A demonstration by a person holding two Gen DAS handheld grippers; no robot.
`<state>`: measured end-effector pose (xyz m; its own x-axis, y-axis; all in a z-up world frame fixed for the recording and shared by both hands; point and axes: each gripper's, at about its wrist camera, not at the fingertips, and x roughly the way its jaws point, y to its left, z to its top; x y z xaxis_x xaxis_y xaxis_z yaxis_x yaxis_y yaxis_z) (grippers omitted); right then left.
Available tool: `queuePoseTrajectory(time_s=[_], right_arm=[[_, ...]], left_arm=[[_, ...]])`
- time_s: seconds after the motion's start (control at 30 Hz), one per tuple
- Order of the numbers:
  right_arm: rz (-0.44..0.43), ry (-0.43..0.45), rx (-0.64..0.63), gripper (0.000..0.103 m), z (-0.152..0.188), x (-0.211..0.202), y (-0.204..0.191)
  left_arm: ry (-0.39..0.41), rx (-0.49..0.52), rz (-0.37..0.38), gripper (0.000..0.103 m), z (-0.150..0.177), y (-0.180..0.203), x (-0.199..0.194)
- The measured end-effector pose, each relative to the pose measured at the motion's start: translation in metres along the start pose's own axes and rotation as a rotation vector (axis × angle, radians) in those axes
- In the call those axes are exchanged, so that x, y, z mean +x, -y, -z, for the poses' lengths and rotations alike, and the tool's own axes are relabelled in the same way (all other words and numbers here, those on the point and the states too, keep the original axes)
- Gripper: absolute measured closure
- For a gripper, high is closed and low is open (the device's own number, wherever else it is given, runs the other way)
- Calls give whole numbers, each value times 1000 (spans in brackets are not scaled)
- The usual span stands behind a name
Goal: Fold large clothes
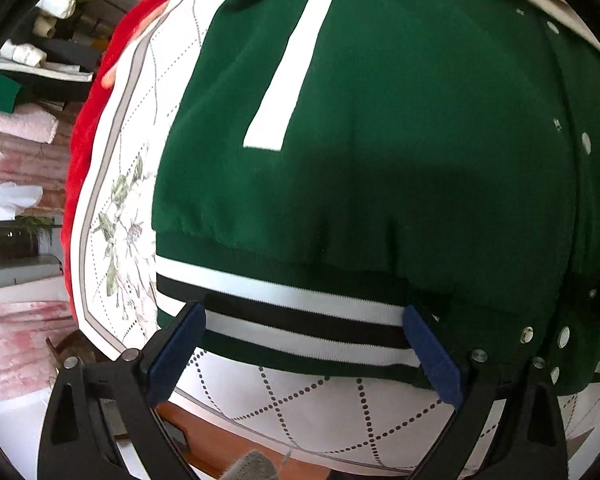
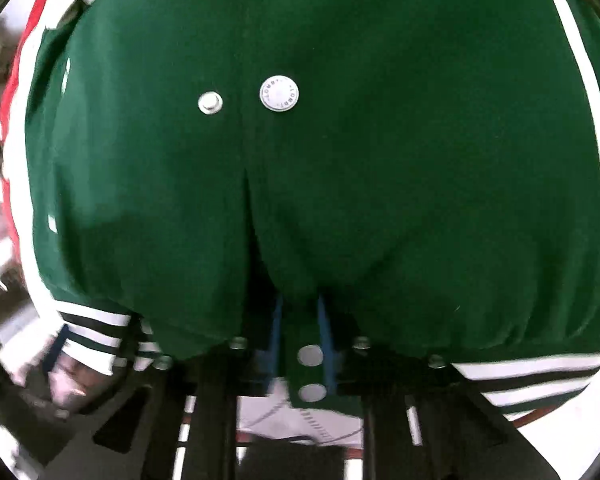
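Note:
A dark green varsity jacket (image 1: pixel 380 160) with a white numeral and a black-and-white striped hem (image 1: pixel 300 320) lies spread over a white quilted cover (image 1: pixel 340 408). My left gripper (image 1: pixel 303 312) stands open, wide, with its blue pads (image 1: pixel 180 344) on either side of a stretch of the hem. In the right wrist view the jacket (image 2: pixel 380 160) fills the frame, its snap buttons (image 2: pixel 279 94) running down the front opening. My right gripper (image 2: pixel 299 308) is shut on the jacket's snap-lined front edge at the hem, with the blue pads close together around that strip.
The cover carries a dotted diamond pattern and a flower print (image 1: pixel 124 232). A red cloth (image 1: pixel 84 152) lies along its left edge. Stacks of folded pink and white textiles (image 1: pixel 20 128) sit beyond on the left. A brown wooden edge (image 1: pixel 220 440) shows below the cover.

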<state>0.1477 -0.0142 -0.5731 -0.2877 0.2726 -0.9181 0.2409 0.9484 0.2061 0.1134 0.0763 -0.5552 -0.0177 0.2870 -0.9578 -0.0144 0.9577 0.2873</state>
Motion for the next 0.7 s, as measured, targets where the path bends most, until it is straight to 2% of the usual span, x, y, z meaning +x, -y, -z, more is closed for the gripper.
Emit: queuePoseTrajectory(time_s=[0.07,0.13,0.2,0.27,0.37,0.4,0.47,0.53,0.6,0.7], right_arm=[[-55,-5,2,90,2,-5,-6],[-69,-2,-20,90,3,-3,-28],[-93,-28,-45,90,2,1,-33],[-106,-63,-63,90,-3,6,-33],[-159,-91,-52,88,-7,-4,-19],[-170,-74,-54,87,-6,-14,-12],[-145,-11,-70,69,-5,-39,5],[-121,79,-83,61,-7,-73,29],[-101,161,-78,60,-17,-103,59],[-118,263,-29,60,-49,-146,128]], left_arm=[[-3,-7,2,1,-3,-4,-2],[5,-9,-10,1,-3,-7,-2],[7,-20,-14,1,-4,-15,-1],[8,-40,-8,1,-6,-24,-4],[51,-64,-12,1,-12,-36,-20],[71,-71,-13,1,-14,-38,-26],[117,-86,-16,1,-21,-35,-43],[145,-103,-10,1,-29,-27,-54],[179,-113,7,1,-40,-6,-68],[217,-120,23,1,-51,29,-80]])
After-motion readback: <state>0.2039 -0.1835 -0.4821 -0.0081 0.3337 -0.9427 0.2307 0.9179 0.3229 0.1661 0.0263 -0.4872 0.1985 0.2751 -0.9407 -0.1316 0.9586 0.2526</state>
